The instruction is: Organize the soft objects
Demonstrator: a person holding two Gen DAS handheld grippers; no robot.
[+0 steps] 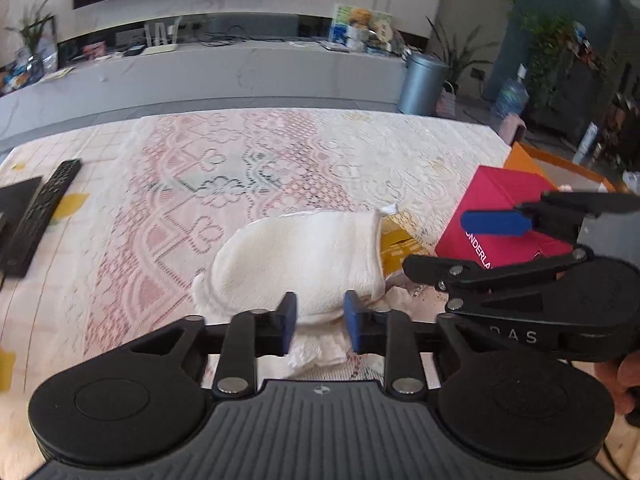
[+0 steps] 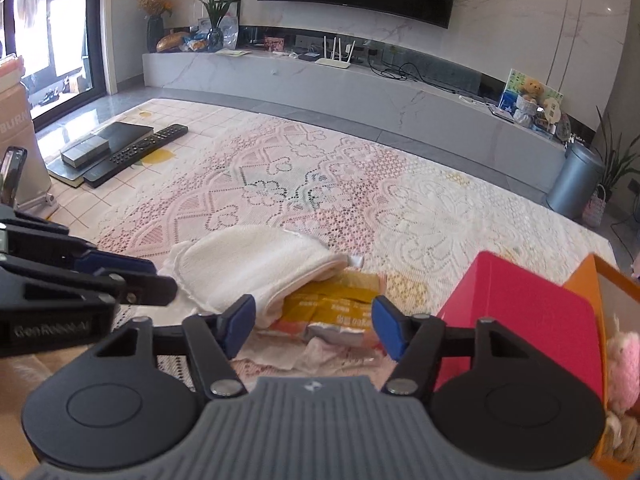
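Observation:
A white terry mitt (image 1: 304, 256) lies on the lace-covered table, over a yellow foil wrapper (image 1: 394, 242) and crumpled tissue (image 1: 316, 354). My left gripper (image 1: 318, 320) hangs just above the mitt's near edge, jaws partly open with the mitt's edge between them, not clamped. My right gripper (image 2: 314, 322) is open over the wrapper (image 2: 340, 304), next to the mitt's open end (image 2: 256, 264). The right gripper shows at the right of the left wrist view (image 1: 496, 240), the left gripper at the left of the right wrist view (image 2: 132, 276).
A pink box (image 2: 528, 312) stands at the right, beside an orange bin (image 2: 600, 280) holding a pink plush (image 2: 624, 364). A remote (image 2: 148, 148) and black set-top boxes (image 2: 104, 144) lie at the far left. A grey trash can (image 2: 576, 180) stands beyond the table.

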